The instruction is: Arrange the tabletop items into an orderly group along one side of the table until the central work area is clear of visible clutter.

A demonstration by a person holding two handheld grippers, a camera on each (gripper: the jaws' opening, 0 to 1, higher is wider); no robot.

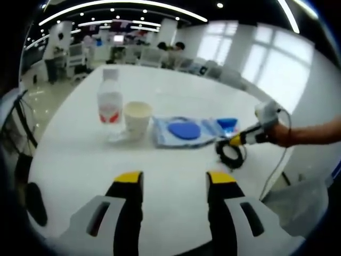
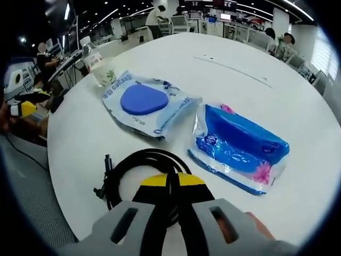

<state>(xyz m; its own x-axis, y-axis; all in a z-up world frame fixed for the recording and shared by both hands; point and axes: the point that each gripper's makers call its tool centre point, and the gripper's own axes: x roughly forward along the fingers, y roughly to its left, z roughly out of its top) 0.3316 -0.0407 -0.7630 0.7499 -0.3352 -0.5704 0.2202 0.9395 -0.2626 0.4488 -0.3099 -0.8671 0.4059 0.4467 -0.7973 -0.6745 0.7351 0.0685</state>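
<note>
glossy white round table [image 2: 266, 85]; right claw [image 2: 171, 184] clamps coiled black cable [image 2: 139, 162].

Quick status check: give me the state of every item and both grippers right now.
water bottle: upright, capped
paper cup: upright, open top
wet wipes pack: flat, lid closed
tissue pack: lying flat
black cable: coiled, clamped
right gripper: shut on cable
left gripper: open, empty

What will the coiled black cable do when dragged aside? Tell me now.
Probably floppy: the black cable lies in loose loops, so they may splay or trail. Its free plug end could snag. It looks light, and the right gripper, jaws closed on one strand, would likely drag it across the smooth white table.
</note>
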